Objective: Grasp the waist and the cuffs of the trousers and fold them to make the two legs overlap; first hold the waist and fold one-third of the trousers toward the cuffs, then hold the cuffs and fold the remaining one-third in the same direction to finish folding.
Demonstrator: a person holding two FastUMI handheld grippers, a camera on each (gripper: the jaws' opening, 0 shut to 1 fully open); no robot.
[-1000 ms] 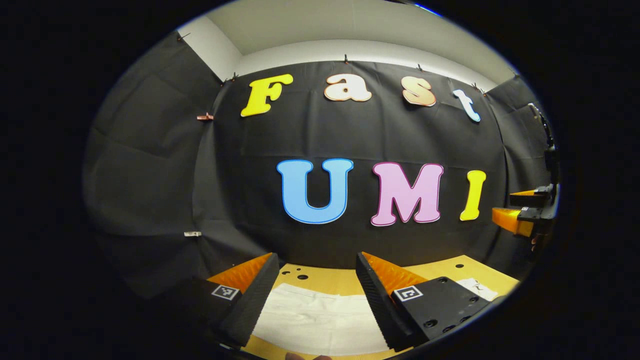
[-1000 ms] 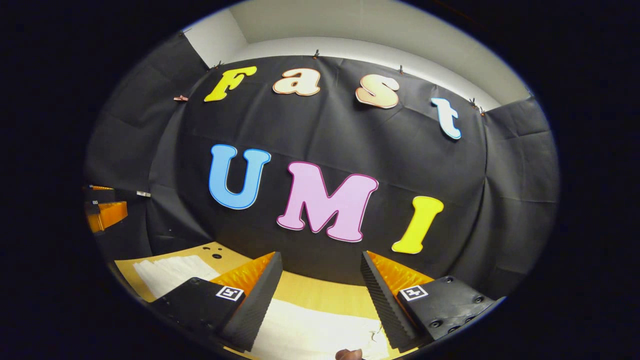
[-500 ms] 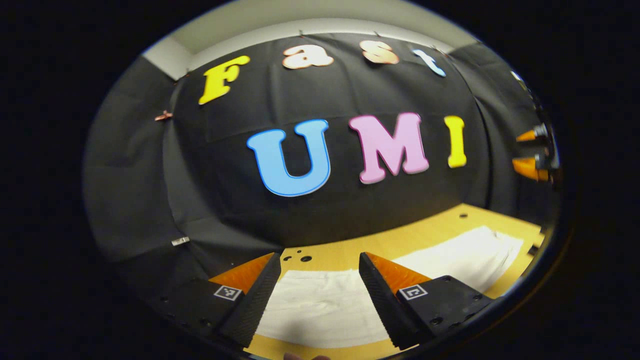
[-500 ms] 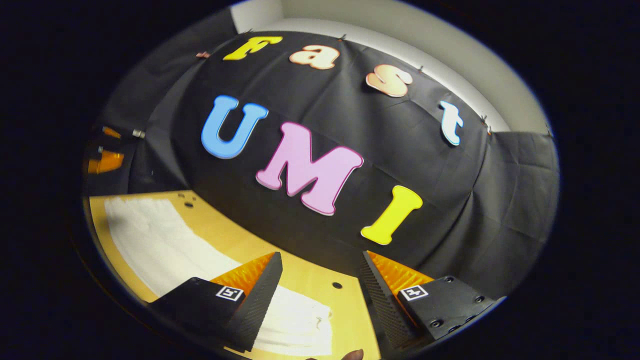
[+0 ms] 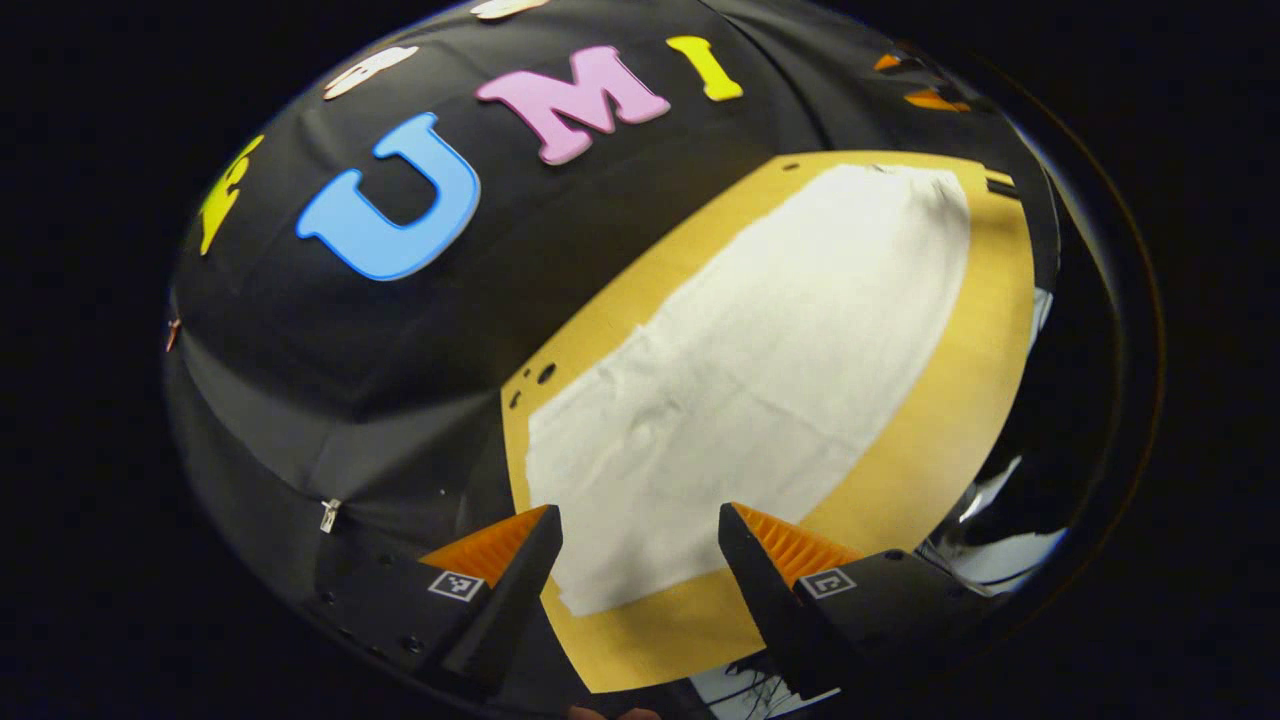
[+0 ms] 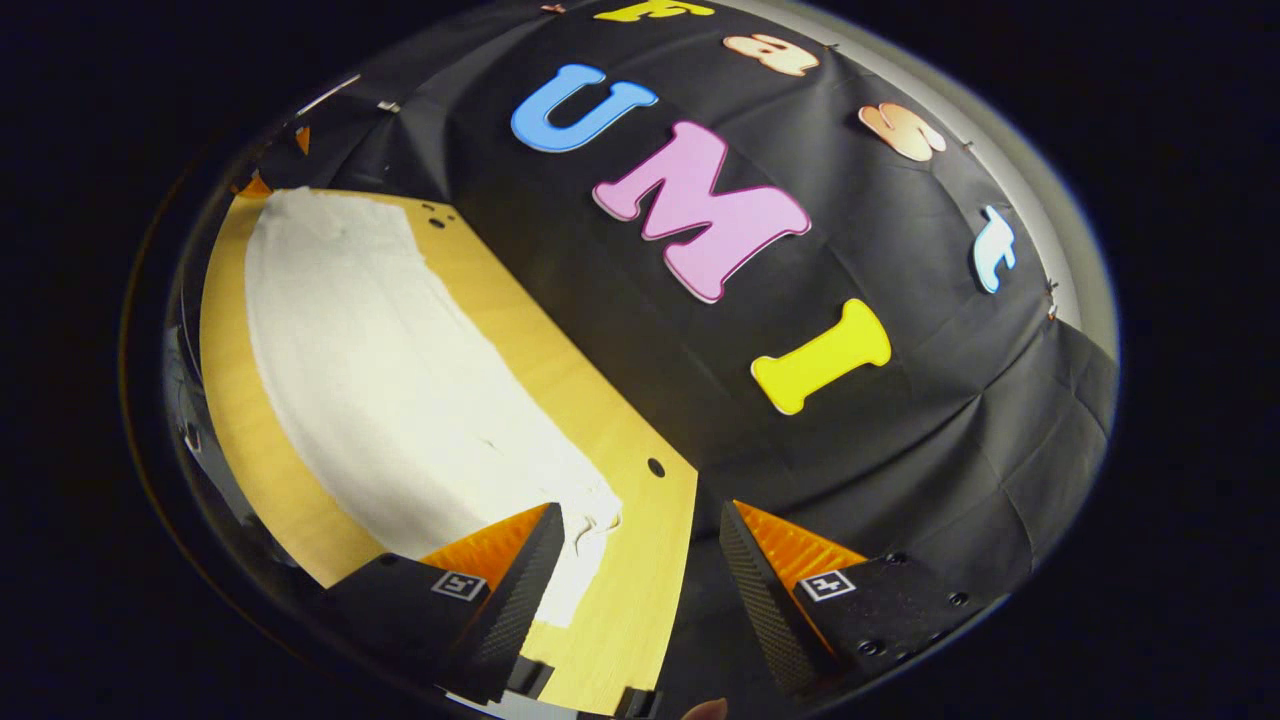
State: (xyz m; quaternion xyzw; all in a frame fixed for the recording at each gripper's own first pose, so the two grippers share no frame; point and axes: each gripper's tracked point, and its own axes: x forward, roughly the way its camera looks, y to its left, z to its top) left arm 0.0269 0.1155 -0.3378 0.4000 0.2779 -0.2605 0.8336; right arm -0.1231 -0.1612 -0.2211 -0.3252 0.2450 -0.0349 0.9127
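White trousers (image 5: 760, 370) lie flat and stretched out along the wooden table (image 5: 960, 420). In the left gripper view my left gripper (image 5: 640, 540) hovers open above their near end, with nothing between its fingers. The right gripper view shows the same trousers (image 6: 380, 370) running away to the upper left. My right gripper (image 6: 640, 540) hangs open over their other end, beside the table's end edge, holding nothing. Which end is the waist I cannot tell. Far off, the right gripper (image 5: 915, 85) shows at the top right of the left gripper view.
The table (image 6: 640, 590) has small holes near its back edge (image 6: 655, 467), which runs close along the black cloth wall (image 6: 880, 440). Pale floor (image 5: 1010, 555) shows beyond the table's front edge.
Both grippers have tilted downward and turned toward each other, so the whole length of the trousers and the table top now shows. Both stay open and hold nothing.
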